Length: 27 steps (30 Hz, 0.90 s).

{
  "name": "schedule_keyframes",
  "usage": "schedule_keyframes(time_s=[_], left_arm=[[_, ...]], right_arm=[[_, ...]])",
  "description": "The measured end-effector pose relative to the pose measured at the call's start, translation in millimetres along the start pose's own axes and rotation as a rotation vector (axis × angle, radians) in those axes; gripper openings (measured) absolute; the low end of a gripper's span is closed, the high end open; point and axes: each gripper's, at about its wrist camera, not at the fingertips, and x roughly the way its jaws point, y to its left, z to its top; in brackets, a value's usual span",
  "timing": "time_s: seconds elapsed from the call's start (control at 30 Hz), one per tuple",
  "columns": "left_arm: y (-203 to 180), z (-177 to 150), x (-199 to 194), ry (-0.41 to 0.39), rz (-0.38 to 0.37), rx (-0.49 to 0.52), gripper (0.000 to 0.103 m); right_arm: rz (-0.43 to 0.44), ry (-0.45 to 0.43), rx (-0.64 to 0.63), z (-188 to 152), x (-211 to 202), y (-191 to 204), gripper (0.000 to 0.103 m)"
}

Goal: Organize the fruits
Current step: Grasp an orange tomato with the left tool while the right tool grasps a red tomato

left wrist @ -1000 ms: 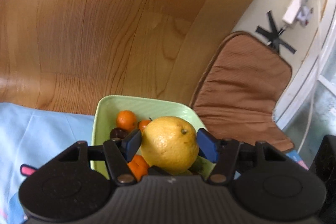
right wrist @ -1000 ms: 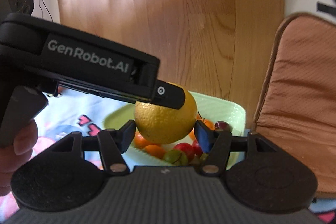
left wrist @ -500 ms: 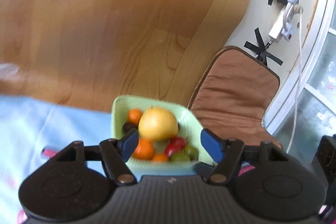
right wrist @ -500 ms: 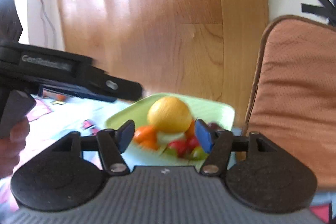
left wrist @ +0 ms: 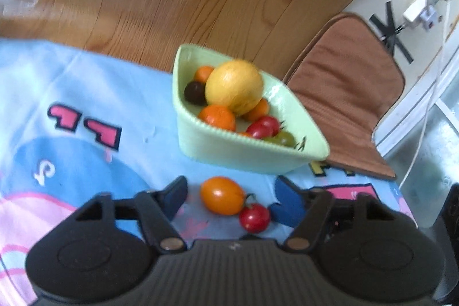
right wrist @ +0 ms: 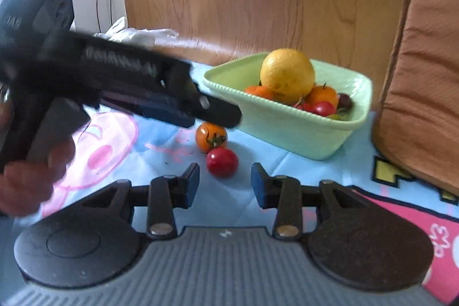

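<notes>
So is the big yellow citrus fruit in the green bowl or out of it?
In. The big yellow citrus fruit sits atop smaller fruits inside the pale green bowl, with neither tongs touching it.

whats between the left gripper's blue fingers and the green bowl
In the left wrist view, an orange tomato and small red tomato lie on the blue cloth, short of the pale green bowl.

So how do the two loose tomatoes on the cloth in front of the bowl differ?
The orange tomato is larger and oval; the red tomato is smaller and rounder. The orange one lies nearer the green bowl, the red one nearer the cameras. In the right wrist view the orange one's calyx faces the camera, while the red one's stem cannot be made out there. Both rest on the blue cloth, touching or nearly so, outside the bowl, ungripped.
</notes>
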Motion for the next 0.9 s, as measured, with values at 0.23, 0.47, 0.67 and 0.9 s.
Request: schedule_keyframes(time_s=[0.23, 0.47, 0.67, 0.9], left_arm=[[2, -15, -14, 0.007, -0.018, -0.04, 0.037], [-18, -57, -43, 0.014, -0.046, -0.02, 0.036], [-27, -91, -75, 0.001, -0.062, -0.027, 0.035], [-40, -112, -98, -0.037, -0.025, 0.046, 0.057]], right_arm=[[-0.001, -0.016, -0.011, -9, -15, 5, 0.028], [-0.015, -0.02, -0.039, -45, -56, 30, 0.028], [-0.024, -0.034, -0.061, -73, -93, 54, 0.028], [-0.088, -0.06, 0.012, -90, -112, 50, 0.028]])
